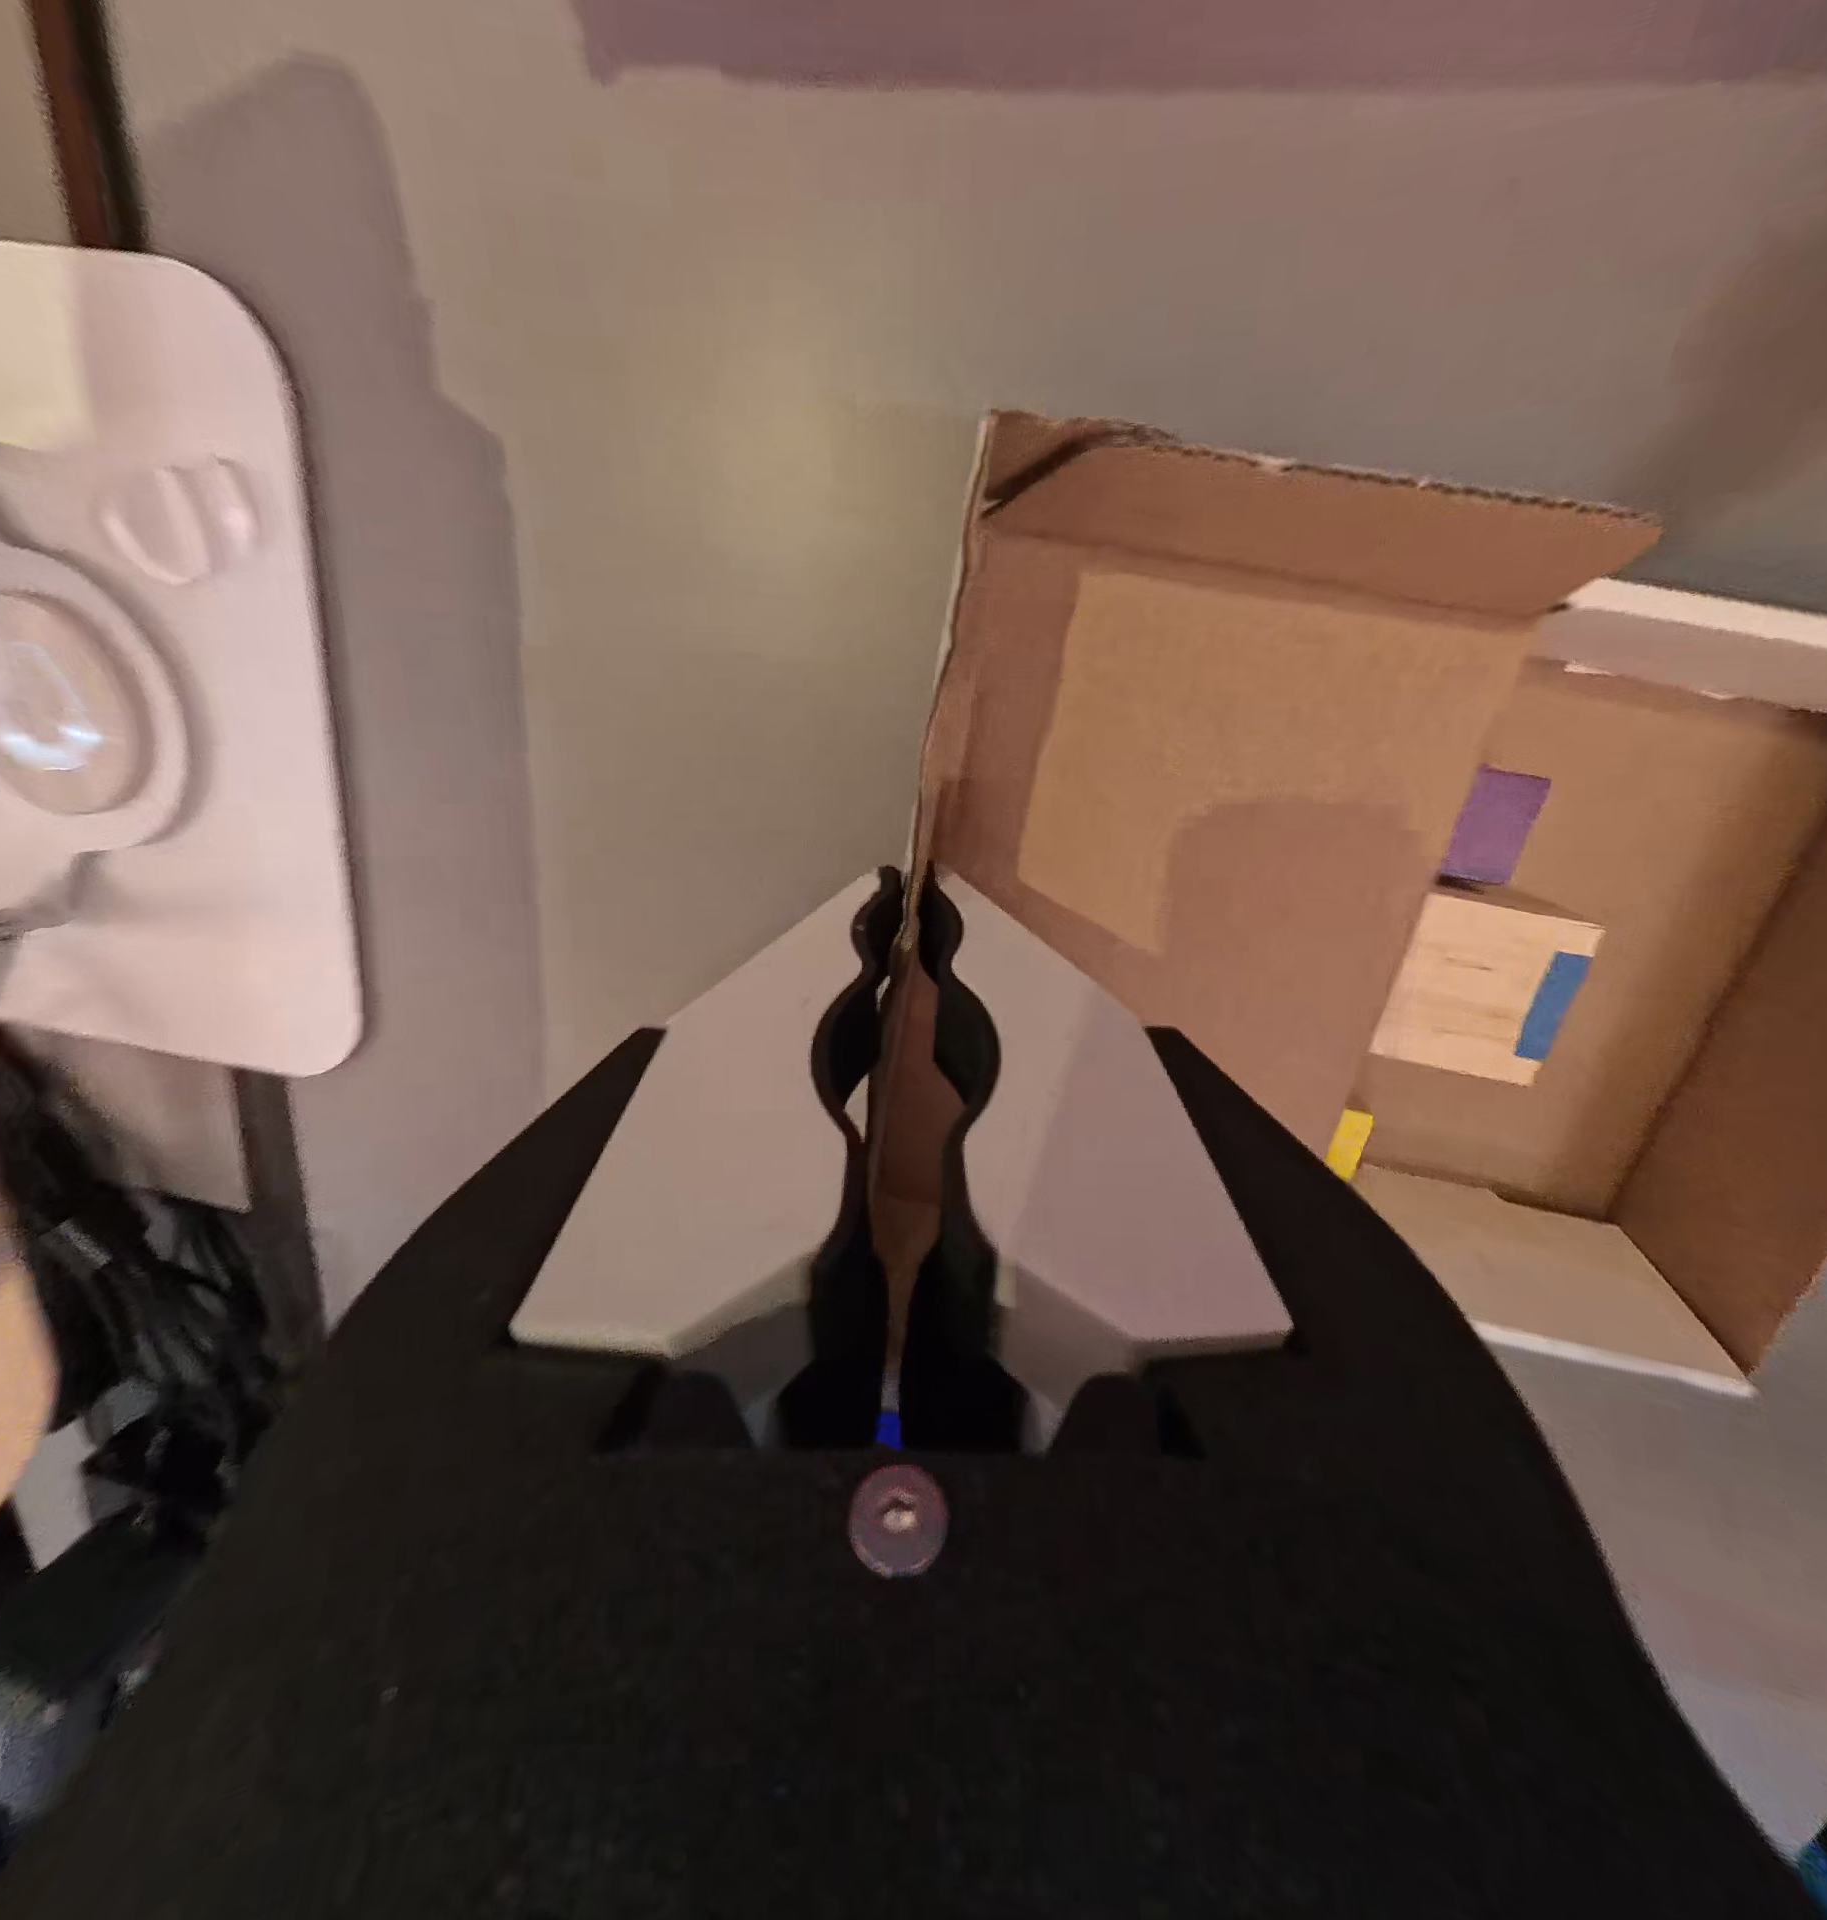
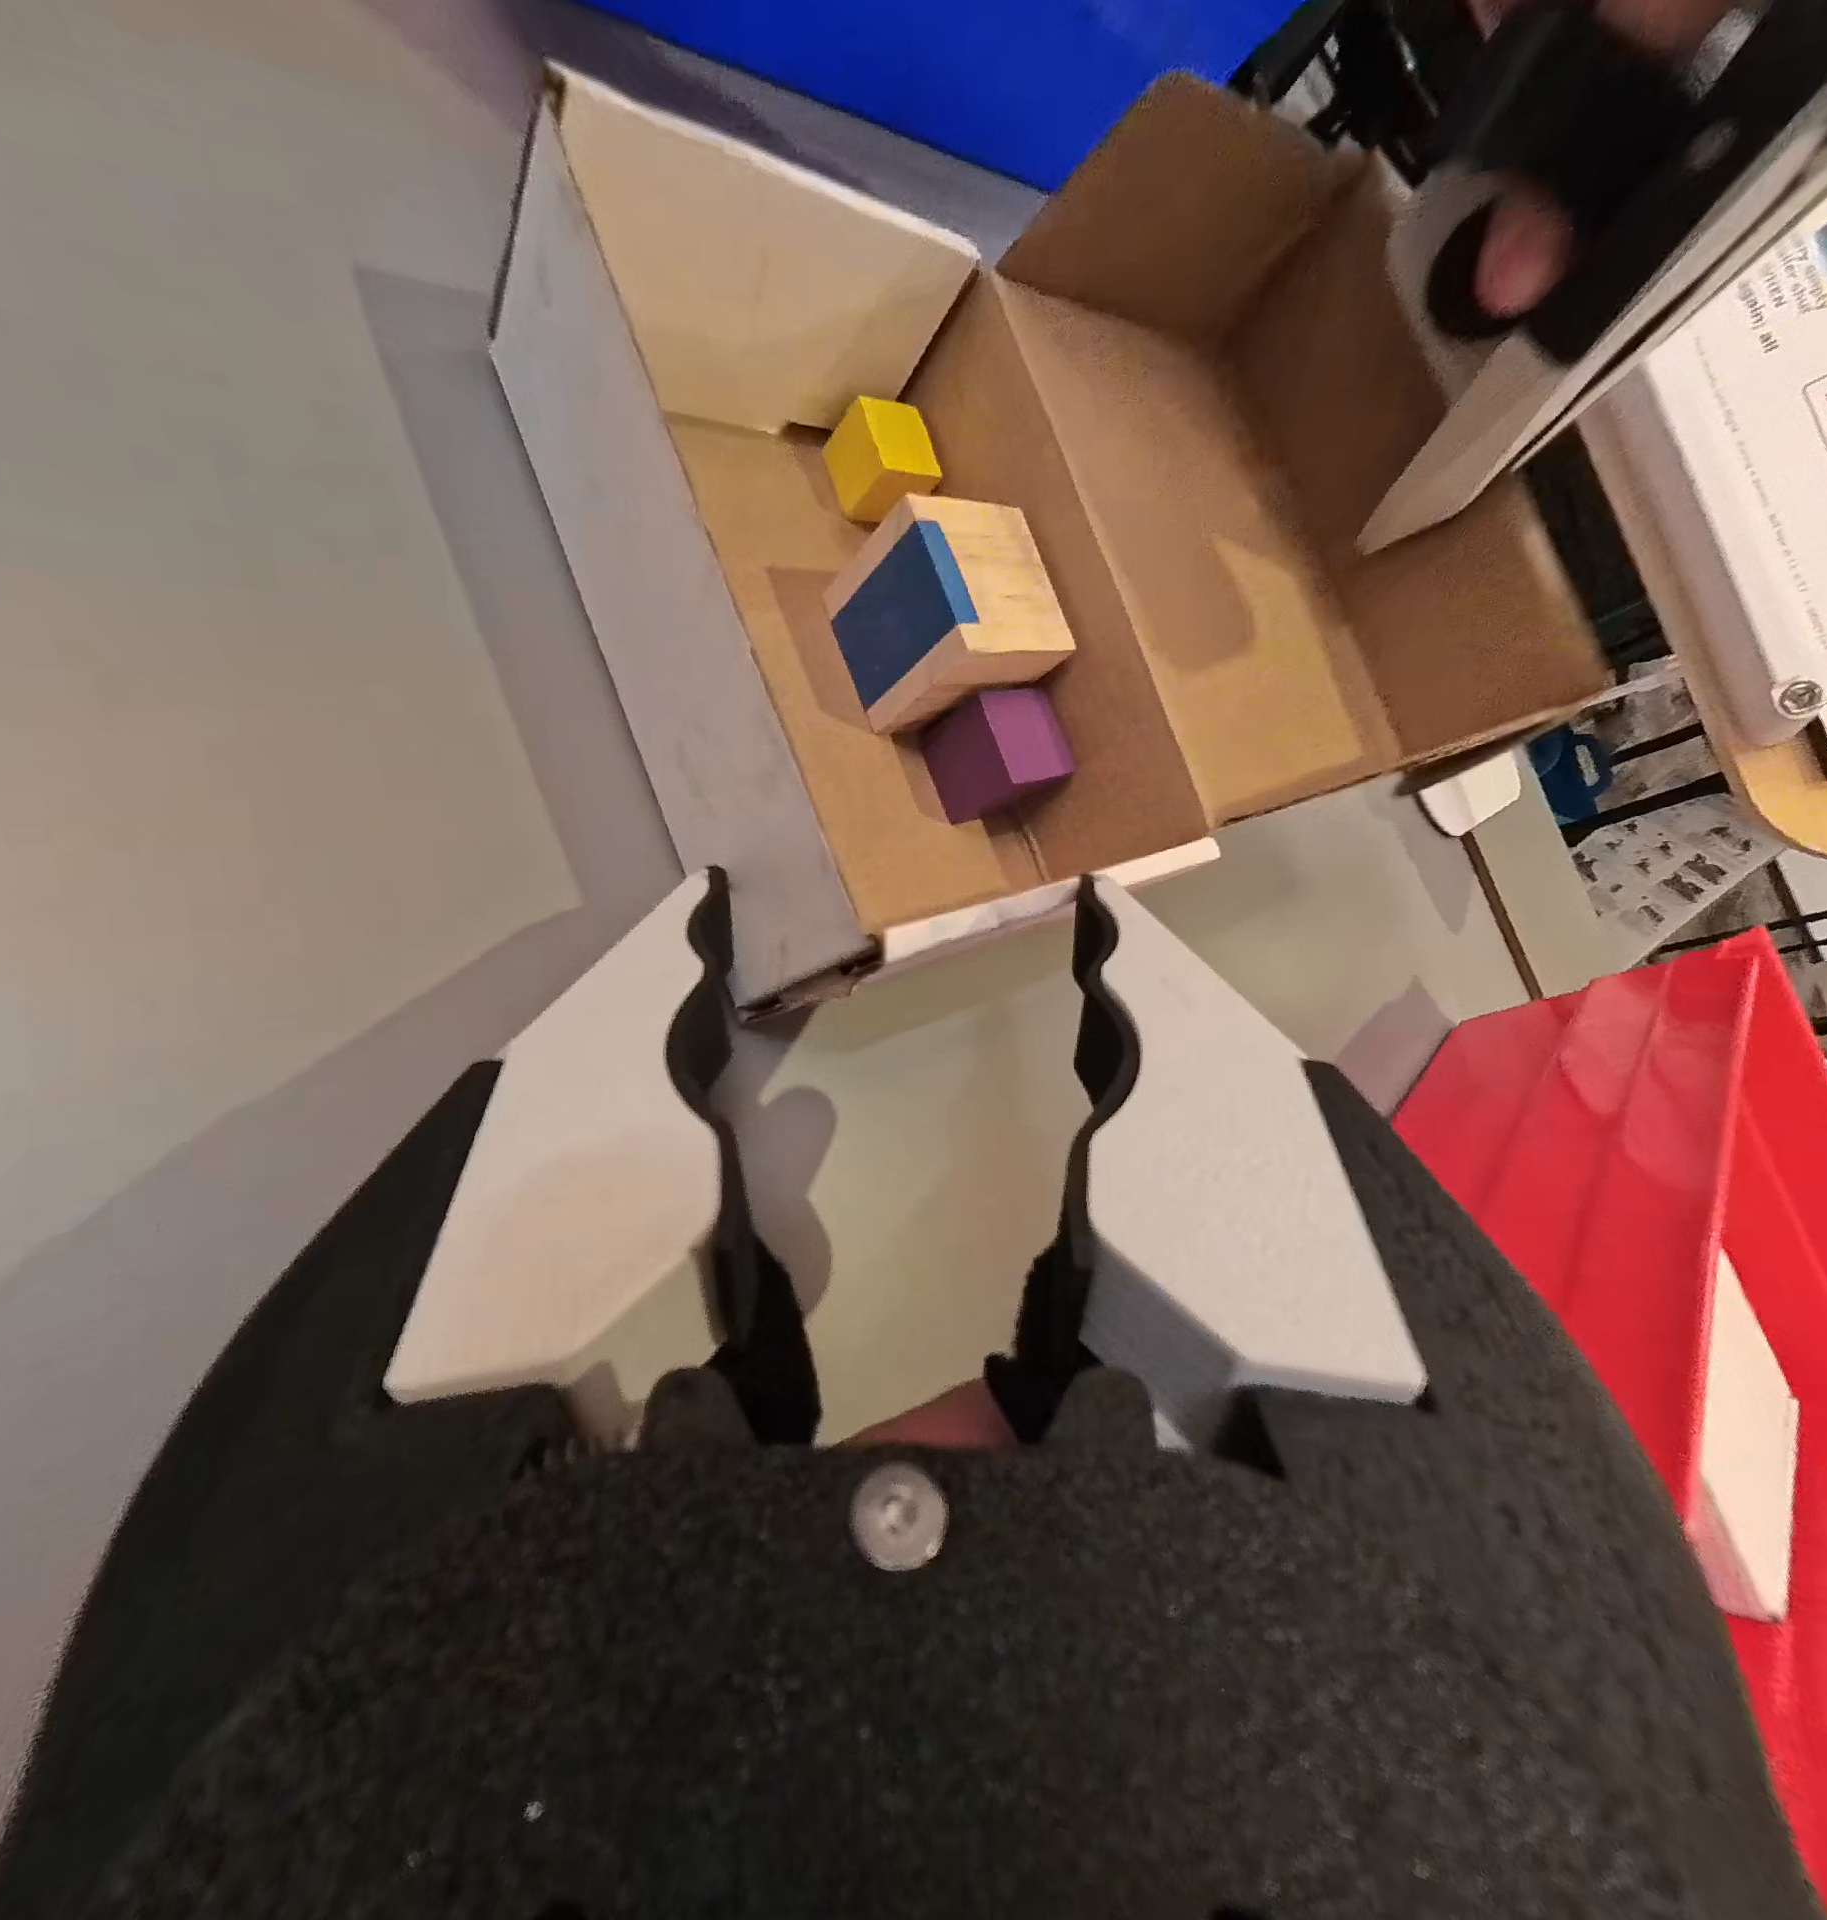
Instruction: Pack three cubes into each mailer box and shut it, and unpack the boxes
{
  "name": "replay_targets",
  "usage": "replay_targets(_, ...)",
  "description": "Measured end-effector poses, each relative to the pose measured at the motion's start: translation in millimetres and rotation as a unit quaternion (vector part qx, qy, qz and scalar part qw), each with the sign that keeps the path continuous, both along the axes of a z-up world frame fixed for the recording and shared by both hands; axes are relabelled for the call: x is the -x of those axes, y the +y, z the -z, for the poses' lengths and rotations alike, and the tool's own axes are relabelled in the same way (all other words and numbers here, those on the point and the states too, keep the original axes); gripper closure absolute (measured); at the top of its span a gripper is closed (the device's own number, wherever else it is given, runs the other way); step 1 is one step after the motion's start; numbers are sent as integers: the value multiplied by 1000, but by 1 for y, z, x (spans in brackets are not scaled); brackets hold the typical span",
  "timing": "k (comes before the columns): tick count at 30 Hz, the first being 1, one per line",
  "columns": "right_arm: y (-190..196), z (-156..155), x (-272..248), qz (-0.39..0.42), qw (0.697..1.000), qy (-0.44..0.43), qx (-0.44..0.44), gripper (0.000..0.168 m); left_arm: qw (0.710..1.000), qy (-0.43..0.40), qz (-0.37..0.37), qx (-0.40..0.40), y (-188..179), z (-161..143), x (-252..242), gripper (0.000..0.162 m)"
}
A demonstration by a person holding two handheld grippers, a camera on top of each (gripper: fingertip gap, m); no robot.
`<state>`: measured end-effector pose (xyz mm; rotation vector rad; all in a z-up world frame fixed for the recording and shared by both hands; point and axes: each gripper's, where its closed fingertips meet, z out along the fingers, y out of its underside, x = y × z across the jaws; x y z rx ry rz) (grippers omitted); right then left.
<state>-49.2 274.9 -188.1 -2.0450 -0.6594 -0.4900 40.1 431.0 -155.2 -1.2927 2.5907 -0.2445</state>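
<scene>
An open white mailer box (image 2: 618, 582) with a brown inside lies on the grey table. In it sit a yellow cube (image 2: 881, 455), a wooden cube with a blue face (image 2: 940, 613) and a purple cube (image 2: 997, 753) in a row. My left gripper (image 1: 904, 894) is shut on the edge of the box's lid (image 1: 1252, 748) and holds it raised. The same cubes show in the left wrist view: purple (image 1: 1496, 826), wooden (image 1: 1460, 977), yellow (image 1: 1350, 1143). My right gripper (image 2: 901, 894) is open and empty just above the box's near end.
A red bin (image 2: 1615, 1195) with a white piece (image 2: 1740, 1475) in it stands right of my right gripper. A white device with a label (image 2: 1771, 520) sits beyond the lid. A blue surface (image 2: 888, 62) lies behind the box. A white moulded plate (image 1: 140, 644) is at the left.
</scene>
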Motion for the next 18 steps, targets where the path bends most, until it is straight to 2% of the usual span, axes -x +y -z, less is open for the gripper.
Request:
replay_targets(4,5,0,-34,36,998,-50,-3,113,997,-70,-17,-17,6,-46,9,156)
replay_targets(7,3,2,-46,60,998,-33,1,115,992,-122,-27,16,-5,-78,25,155)
replay_targets(10,0,3,-51,77,997,-29,9,108,975,-209,-67,32,-14,-116,34,105)
replay_targets(11,-1,1,-52,84,996,-20,5,107,965,-245,-83,41,-17,-132,40,96)
replay_targets(15,-14,-10,-56,112,993,41,-11,104,898,-403,-138,107,-41,-188,93,80)
replay_targets(17,-20,-15,-58,125,989,71,-23,104,872,-435,-159,158,-58,-185,130,73)
replay_targets(18,-22,-16,-58,129,988,85,-26,105,872,-424,-162,183,-70,-168,144,71)
